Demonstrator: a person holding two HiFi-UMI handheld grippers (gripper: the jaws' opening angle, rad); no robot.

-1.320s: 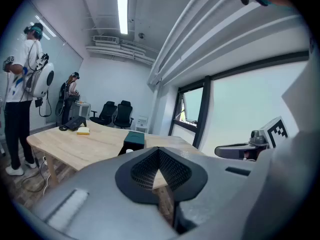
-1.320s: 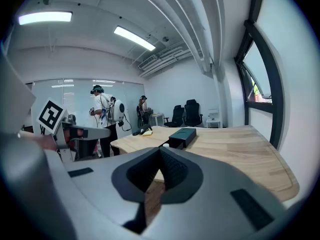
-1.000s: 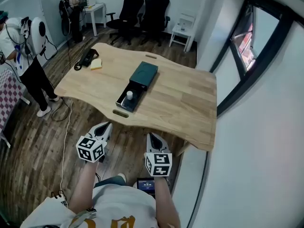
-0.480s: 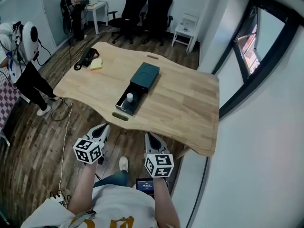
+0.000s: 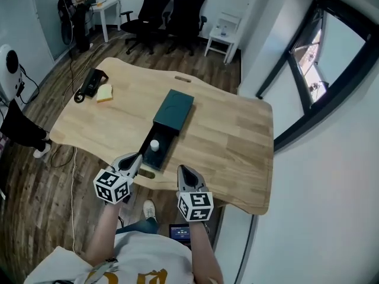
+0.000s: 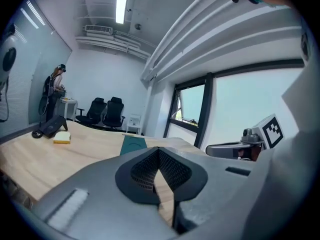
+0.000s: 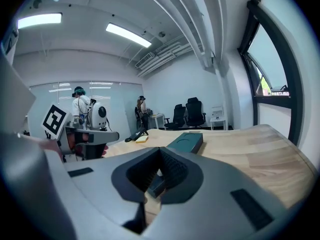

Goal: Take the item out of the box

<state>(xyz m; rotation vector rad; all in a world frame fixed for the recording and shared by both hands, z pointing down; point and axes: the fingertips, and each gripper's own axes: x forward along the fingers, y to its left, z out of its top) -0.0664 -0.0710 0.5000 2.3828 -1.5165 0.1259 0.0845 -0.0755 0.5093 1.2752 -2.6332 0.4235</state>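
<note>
Open room over the wooden table: right of the dark box the top runs bare to the edge by the window. The box's open drawer stretches almost to the near edge, unobstructed from above, a small white item standing inside. Left of the box, bare wood reaches a black device and a yellow pad near the far corner. The left gripper and right gripper, jaws together, flank the drawer's near end

Wooden table bears dark box, yellow pad, black device.
</note>
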